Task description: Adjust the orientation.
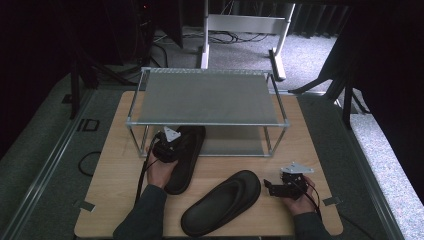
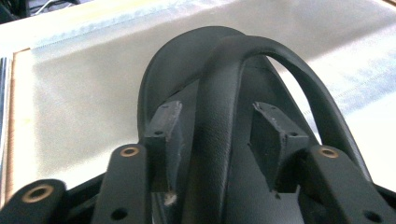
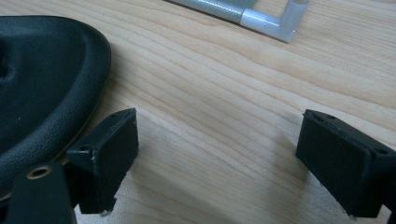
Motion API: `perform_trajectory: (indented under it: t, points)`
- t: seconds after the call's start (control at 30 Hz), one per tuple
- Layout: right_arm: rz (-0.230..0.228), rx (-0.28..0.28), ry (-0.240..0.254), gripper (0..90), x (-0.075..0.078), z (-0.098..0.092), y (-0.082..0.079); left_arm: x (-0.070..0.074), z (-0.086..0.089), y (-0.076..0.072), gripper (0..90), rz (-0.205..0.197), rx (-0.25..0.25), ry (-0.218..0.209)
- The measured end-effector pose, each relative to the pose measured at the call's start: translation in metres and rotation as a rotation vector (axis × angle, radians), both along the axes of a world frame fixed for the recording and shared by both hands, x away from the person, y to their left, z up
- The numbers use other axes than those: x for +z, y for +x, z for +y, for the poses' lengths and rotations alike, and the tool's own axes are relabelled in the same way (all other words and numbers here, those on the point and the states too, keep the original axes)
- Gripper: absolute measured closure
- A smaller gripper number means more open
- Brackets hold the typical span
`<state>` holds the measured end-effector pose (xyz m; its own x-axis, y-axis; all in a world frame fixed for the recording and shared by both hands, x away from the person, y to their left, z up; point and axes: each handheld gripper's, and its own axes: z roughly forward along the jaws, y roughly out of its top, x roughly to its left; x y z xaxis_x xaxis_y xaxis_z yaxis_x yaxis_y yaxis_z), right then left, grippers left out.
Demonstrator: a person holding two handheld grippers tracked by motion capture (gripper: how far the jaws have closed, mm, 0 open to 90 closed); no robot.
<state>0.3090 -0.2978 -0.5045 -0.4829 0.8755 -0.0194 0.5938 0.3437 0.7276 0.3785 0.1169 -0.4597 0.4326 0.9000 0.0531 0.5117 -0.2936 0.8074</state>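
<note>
Left gripper view: fingers [image 2: 163, 135] straddle the sandal's strap [image 2: 219, 107], apart.

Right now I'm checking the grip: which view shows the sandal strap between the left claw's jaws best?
The left gripper view: the strap runs up between the left claw, jaws apart on either side. The high view shows that sandal small and dark under the hand. The right gripper view shows the other sandal.

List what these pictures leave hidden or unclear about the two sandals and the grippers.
- Front of the left sandal: high view, under the rack's top shelf.
- Left gripper pads and strap: left gripper view, a gap shows beside the right pad; contact on the other side is unclear.
- Right sandal: right gripper view, cut off by the left edge.
- Right gripper: high view, too small and dark to read the jaw gap.
</note>
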Motion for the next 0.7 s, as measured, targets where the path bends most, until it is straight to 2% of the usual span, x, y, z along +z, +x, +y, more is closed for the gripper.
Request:
perform_trajectory:
  t: [0.13, 0.47, 0.7]
  points:
    - [0.0, 0.0, 0.0, 12.4, 0.0, 0.0, 0.0, 0.002, 0.005, -0.007, 48.3, 0.001, -0.013, -0.021]
    - [0.0, 0.001, -0.001, 12.4, 0.0, 0.0, 0.0, 0.004, 0.017, -0.026, 37.4, 0.019, -0.042, -0.024]
    - [0.0, 0.001, 0.0, 12.5, 0.0, 0.0, 0.0, 0.003, 0.029, -0.039, 35.6, 0.031, -0.061, -0.073]
